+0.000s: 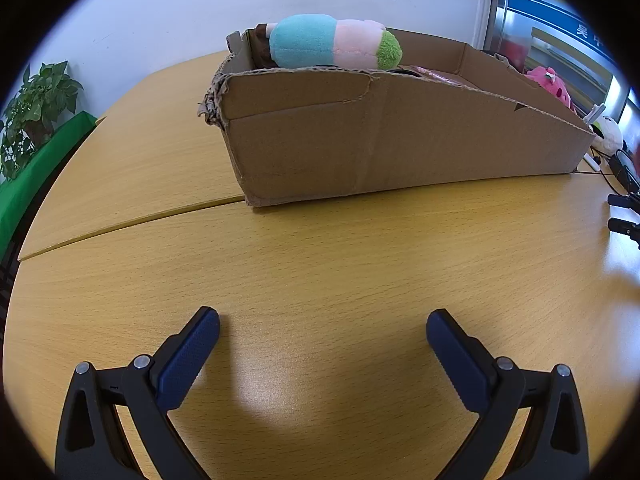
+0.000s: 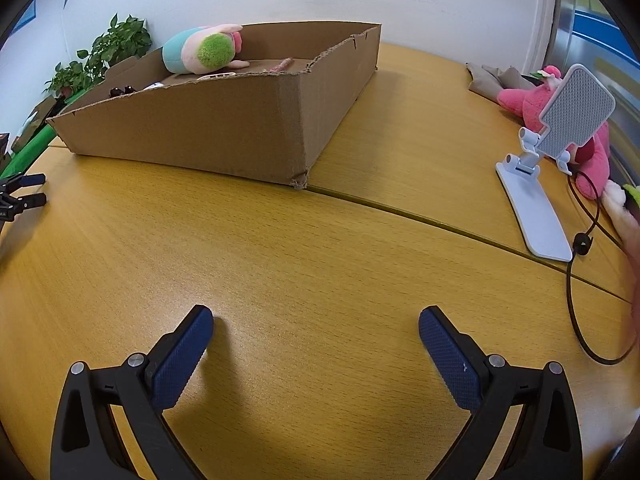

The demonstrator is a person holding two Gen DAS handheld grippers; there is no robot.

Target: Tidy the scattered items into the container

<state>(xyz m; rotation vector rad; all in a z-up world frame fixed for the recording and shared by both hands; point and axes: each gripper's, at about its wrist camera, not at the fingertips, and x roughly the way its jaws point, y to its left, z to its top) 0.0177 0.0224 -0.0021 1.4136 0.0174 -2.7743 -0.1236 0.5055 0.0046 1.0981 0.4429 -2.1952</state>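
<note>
Cardboard box holding plush toy, perhaps other items, tongs empty

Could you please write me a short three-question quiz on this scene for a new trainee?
1. True or false: the striped plush toy lies inside the cardboard box.
2. What stands right of the box in the right wrist view? A) phone stand B) kettle C) lamp
3. Fill in: the jaws of the left gripper and right gripper are both ____.

Key: 1 true; 2 A, the white phone stand; 3 open.
</note>
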